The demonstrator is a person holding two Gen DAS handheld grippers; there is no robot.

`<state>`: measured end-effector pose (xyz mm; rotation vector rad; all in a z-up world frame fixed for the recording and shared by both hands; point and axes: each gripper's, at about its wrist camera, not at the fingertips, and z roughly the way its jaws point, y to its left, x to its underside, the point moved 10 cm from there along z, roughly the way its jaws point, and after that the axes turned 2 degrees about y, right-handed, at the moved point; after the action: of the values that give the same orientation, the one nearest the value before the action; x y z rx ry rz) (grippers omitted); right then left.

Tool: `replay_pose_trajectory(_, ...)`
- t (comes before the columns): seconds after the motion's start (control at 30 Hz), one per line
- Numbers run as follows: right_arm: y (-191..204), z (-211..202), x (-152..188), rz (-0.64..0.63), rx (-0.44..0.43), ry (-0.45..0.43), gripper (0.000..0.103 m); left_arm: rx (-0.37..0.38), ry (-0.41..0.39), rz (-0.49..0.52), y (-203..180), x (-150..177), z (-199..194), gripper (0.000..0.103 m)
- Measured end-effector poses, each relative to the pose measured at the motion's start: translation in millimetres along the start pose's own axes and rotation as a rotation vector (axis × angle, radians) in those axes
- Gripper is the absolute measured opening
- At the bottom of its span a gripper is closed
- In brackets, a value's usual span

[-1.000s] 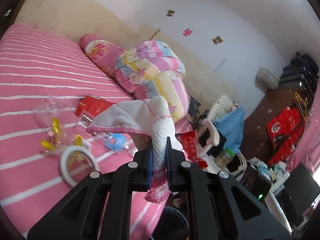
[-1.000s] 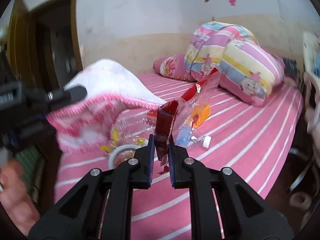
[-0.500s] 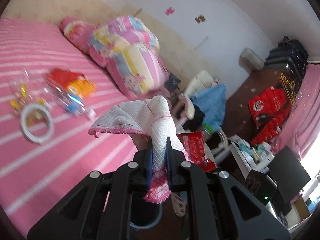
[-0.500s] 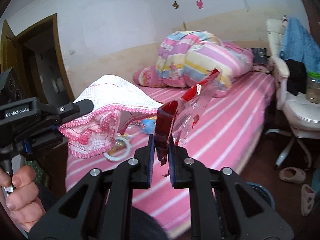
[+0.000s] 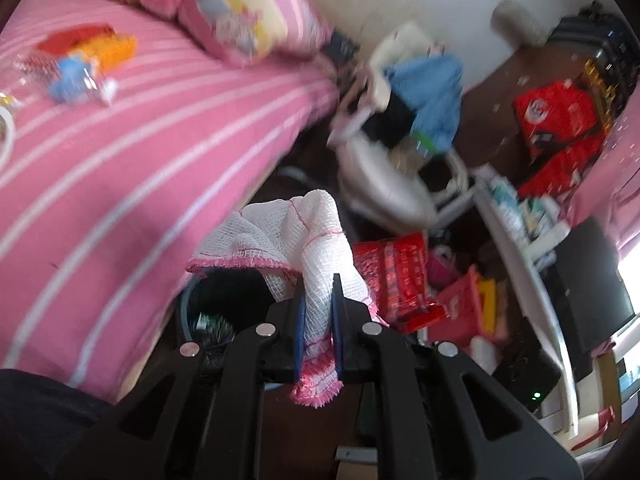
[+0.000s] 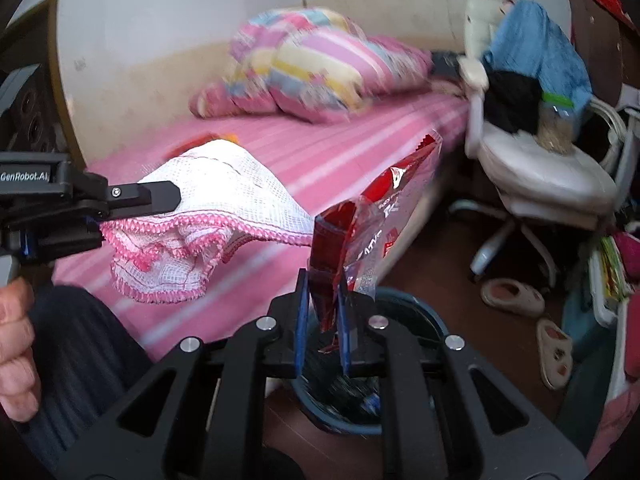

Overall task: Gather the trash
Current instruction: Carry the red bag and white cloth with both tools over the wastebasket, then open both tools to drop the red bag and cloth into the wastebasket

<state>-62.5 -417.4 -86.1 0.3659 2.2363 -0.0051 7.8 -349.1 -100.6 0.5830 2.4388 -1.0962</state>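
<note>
Bin (image 6: 400,420) contents blurred, perhaps wrappers.

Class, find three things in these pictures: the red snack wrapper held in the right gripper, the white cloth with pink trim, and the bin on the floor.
red snack wrapper (image 6: 372,216), right wrist view, on its clear printed panel.
white cloth (image 5: 316,236), left wrist view, on the bunched mesh above the jaws.
bin (image 6: 424,314), right wrist view, on its blue rim.

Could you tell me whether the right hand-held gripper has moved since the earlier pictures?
Yes. The right hand-held gripper and its red wrapper swung off the bed to above the bin.
</note>
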Motion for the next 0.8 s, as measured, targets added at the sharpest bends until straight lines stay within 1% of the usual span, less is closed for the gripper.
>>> replay_pose_trajectory(0.03,-9,6,10,0.003,0.013,0.023,0.013,0.003,0.032,-0.001,0,3,13,0.010)
replay_pose_trajectory(0.1,-22,14,22,0.004,0.030,0.052,0.013,0.002,0.069,0.005,0,4,31,0.010)
replay_pose_trajectory(0.17,-34,24,39,0.013,0.043,0.087,0.013,-0.026,0.112,0.024,3,7,54,0.010)
replay_pose_trajectory(0.27,-48,41,57,0.036,0.059,0.139,0.013,-0.042,0.195,0.020,10,12,90,0.010)
replay_pose_trajectory(0.33,-58,57,71,0.052,0.071,0.184,0.013,-0.069,0.254,0.020,19,16,115,0.010)
replay_pose_trajectory(0.4,-63,70,81,0.060,0.075,0.218,0.013,-0.092,0.288,0.020,27,19,131,0.010)
replay_pose_trajectory(0.53,-71,99,105,0.074,0.074,0.308,0.013,-0.105,0.364,0.002,42,23,162,0.011)
replay_pose_trajectory(0.6,-72,107,110,0.077,0.075,0.331,0.013,-0.112,0.398,-0.010,48,26,175,0.012)
replay_pose_trajectory(0.63,-73,111,113,0.076,0.074,0.340,0.013,-0.121,0.408,-0.009,51,27,180,0.014)
replay_pose_trajectory(0.67,-75,117,117,0.073,0.080,0.350,0.013,-0.132,0.421,-0.006,55,27,186,0.019)
replay_pose_trajectory(0.7,-76,121,119,0.071,0.082,0.356,0.013,-0.135,0.427,-0.007,56,28,188,0.028)
replay_pose_trajectory(0.73,-78,128,123,0.068,0.085,0.370,0.014,-0.140,0.434,-0.011,59,27,192,0.033)
replay_pose_trajectory(0.77,-78,132,125,0.066,0.088,0.379,0.015,-0.149,0.440,-0.018,63,28,195,0.042)
replay_pose_trajectory(0.8,-79,137,128,0.063,0.092,0.393,0.016,-0.153,0.441,-0.026,65,27,198,0.046)
